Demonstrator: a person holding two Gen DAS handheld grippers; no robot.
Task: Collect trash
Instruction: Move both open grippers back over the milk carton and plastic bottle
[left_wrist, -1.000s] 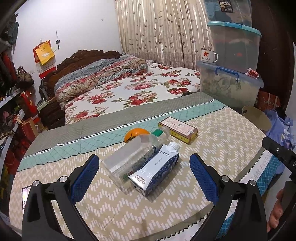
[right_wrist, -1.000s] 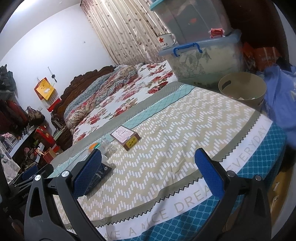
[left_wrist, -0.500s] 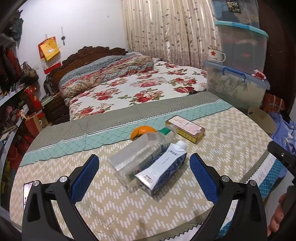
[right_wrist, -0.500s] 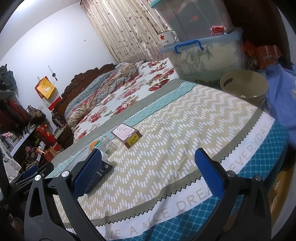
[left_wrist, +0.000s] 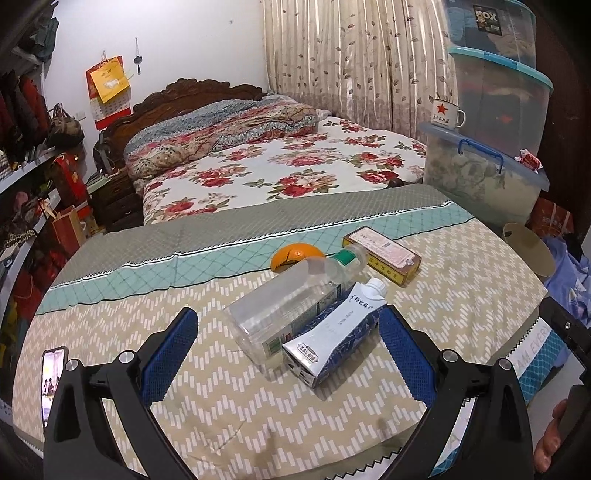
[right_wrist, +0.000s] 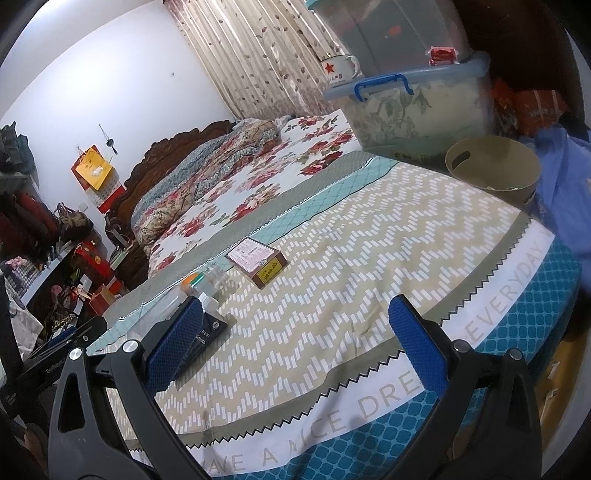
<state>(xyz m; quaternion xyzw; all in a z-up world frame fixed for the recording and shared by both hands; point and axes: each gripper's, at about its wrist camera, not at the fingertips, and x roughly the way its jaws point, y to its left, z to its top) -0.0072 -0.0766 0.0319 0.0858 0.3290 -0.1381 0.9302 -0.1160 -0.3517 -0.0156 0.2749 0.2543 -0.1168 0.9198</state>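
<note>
On the patterned cloth lie a clear plastic bottle with a green cap, a blue and white milk carton beside it, orange peel behind them and a brown flat box. My left gripper hangs open just in front of the bottle and carton, holding nothing. My right gripper is open over the cloth's front edge; its left finger hides part of the carton. The box lies further in. A beige bin stands at the cloth's far right.
A phone lies at the cloth's left edge. Stacked plastic storage boxes with a mug on one stand behind the bin. A floral bed is behind, cluttered shelves at left. A person's hand shows at lower right.
My left gripper has shifted slightly left and nearer, so the bottle and carton sit further right between its fingers. The right gripper has crept forward a little. Both stay open.
</note>
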